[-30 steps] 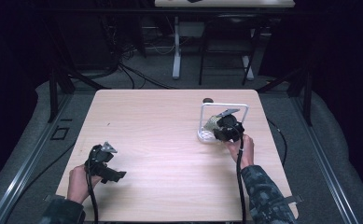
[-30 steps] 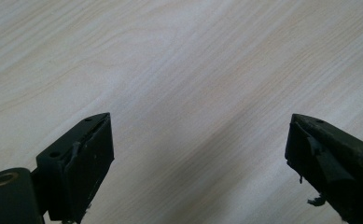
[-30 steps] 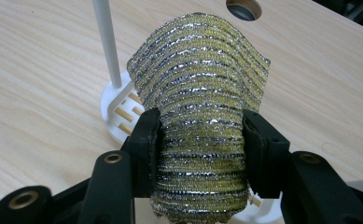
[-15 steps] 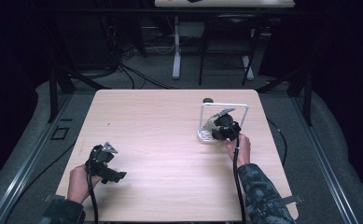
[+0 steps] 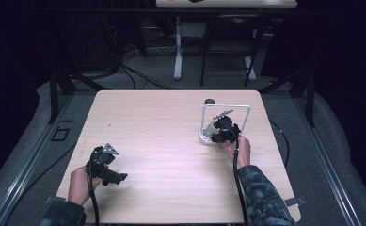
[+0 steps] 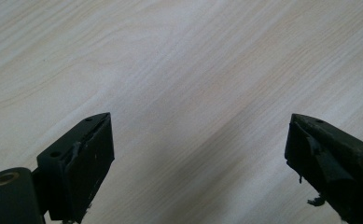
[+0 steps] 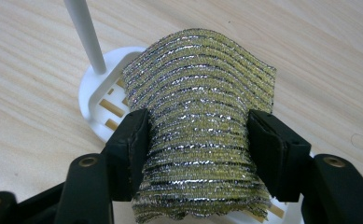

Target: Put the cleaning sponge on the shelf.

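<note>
Glittery yellow-and-silver scouring cloth point(image 7: 200, 121), ribbed knit, bowed into an arch, long axis running away from the right gripper point(image 7: 198, 140) toward the white post point(image 7: 85, 35). Lying over a slotted white plastic rack base point(image 7: 93, 93) on the wood-grain table point(image 5: 162, 122), right half. Jaws just been easing apart, pads still pinching the cloth's sides. Left gripper point(image 6: 198, 158) wide open over bare tabletop.

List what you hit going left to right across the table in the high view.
Left gripper, black, in the person's left hand → bare stretch of the light wooden table → white wire rack on a round base, with the right gripper at it, its jaws just opening around a yellow-and-silver scrubbing pad.
</note>
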### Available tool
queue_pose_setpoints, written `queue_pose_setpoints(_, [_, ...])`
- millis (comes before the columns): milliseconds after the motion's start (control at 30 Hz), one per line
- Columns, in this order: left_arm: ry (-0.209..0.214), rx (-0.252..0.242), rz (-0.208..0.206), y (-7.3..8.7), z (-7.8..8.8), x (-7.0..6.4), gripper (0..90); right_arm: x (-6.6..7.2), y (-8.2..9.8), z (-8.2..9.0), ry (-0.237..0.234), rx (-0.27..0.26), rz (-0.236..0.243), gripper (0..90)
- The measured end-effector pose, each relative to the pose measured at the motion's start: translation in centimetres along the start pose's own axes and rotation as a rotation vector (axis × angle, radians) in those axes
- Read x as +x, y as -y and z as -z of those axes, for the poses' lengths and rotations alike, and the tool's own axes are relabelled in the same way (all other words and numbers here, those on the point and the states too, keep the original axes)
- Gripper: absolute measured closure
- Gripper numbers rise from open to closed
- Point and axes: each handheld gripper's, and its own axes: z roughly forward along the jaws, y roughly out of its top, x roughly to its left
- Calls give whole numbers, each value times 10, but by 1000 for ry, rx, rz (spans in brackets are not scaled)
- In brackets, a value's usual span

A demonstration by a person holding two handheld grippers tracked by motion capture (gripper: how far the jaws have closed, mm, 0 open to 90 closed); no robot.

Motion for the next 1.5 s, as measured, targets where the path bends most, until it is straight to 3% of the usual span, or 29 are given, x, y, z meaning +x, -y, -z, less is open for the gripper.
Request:
queue_pose_setpoints(900, [7, 4, -1, 0, 1, -1, 82, 0, 0, 7, -13, 3, 14, 248])
queue_pose_setpoints(1200, [7, 4, -6, 0, 1, -1, 82, 2, -1, 19, -46, -36, 25, 205])
queue_pose_setpoints(1500, [9, -1, -3, 0, 1, -1, 84, 1, 3, 44, -85, -71, 31, 156])
